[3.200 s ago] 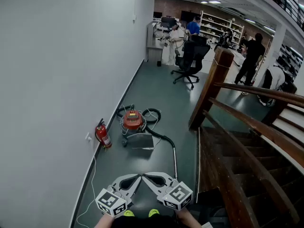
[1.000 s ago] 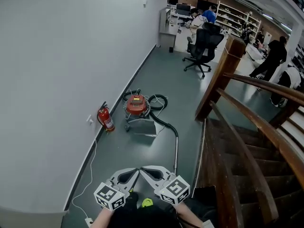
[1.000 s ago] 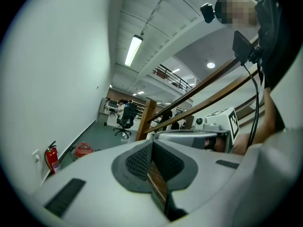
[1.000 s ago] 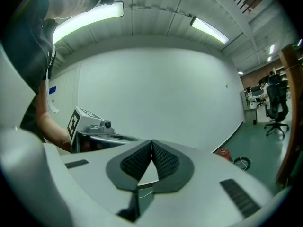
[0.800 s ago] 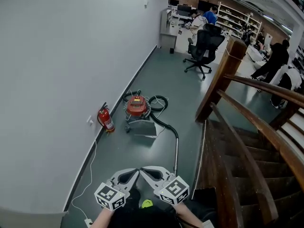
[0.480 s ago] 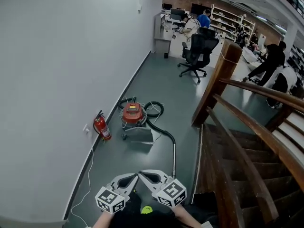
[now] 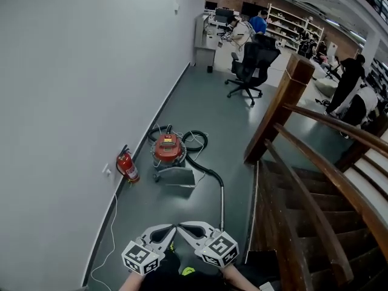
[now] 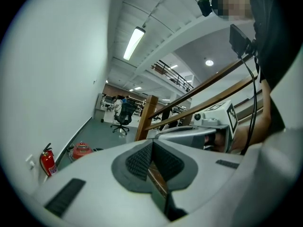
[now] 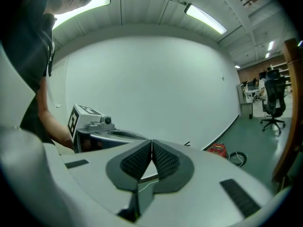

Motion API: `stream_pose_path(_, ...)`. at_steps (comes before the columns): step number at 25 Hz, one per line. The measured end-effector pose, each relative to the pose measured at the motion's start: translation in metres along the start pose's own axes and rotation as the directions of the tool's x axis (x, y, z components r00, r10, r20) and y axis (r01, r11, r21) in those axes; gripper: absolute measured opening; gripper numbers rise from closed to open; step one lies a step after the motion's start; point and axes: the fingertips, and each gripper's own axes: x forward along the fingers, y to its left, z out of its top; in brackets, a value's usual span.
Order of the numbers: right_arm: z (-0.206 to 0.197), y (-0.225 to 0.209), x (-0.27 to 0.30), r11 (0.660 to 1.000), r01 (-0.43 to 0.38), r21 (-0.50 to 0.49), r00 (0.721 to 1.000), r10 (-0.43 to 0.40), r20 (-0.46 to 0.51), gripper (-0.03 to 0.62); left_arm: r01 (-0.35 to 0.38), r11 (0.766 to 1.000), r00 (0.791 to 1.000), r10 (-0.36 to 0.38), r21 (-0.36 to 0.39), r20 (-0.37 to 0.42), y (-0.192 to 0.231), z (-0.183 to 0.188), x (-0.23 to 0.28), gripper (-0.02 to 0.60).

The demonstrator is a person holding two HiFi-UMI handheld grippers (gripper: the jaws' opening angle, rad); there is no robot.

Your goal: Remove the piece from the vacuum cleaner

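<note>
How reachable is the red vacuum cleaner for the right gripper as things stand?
Probably not yet. The right gripper, shut, is held close in, while the vacuum cleaner stands well ahead by the wall. Only bare floor lies between, so nothing blocks the way; its wand ends nearer.

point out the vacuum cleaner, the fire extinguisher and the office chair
vacuum cleaner [image 7: 168,148], head view, on its red body
fire extinguisher [image 7: 127,166], head view, on the red cylinder
office chair [image 7: 251,60], head view, on its black back
</note>
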Motion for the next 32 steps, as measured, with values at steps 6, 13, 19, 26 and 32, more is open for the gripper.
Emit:
stream_pose_path(6, 0.001, -0.018, 0.025, 1.000, 0.011, 0.012, 0.999, -0.011, -0.046, 0.015, 0.031, 0.999, 0.999, -0.031, -0.006, -0.015, 0.032, 0.005, 0.011, 0.008)
stream_pose_path(13, 0.002, -0.052, 0.059, 0.997, 0.076, 0.028, 0.993, -0.073, -0.093, 0.015, 0.099, 0.995, 0.995, -0.100, -0.032, -0.019, 0.074, 0.014, 0.031, 0.008)
stream_pose_path(19, 0.014, -0.076, 0.087, 0.992, 0.120, 0.047, 0.987, -0.114, -0.113, 0.015, 0.150, 0.989, 0.988, -0.151, -0.011, -0.032, 0.106, 0.029, 0.041, 0.008)
stream_pose_path(26, 0.023, -0.092, 0.112, 0.990, 0.130, 0.052, 0.985, -0.122, -0.122, 0.015, 0.155, 0.988, 0.987, -0.155, 0.002, -0.042, 0.133, 0.039, 0.046, 0.008)
stream_pose_path(32, 0.028, -0.103, 0.123, 0.991, 0.127, 0.038, 0.984, -0.121, -0.134, 0.015, 0.145, 0.989, 0.988, -0.145, -0.003, -0.047, 0.146, 0.044, 0.051, 0.008)
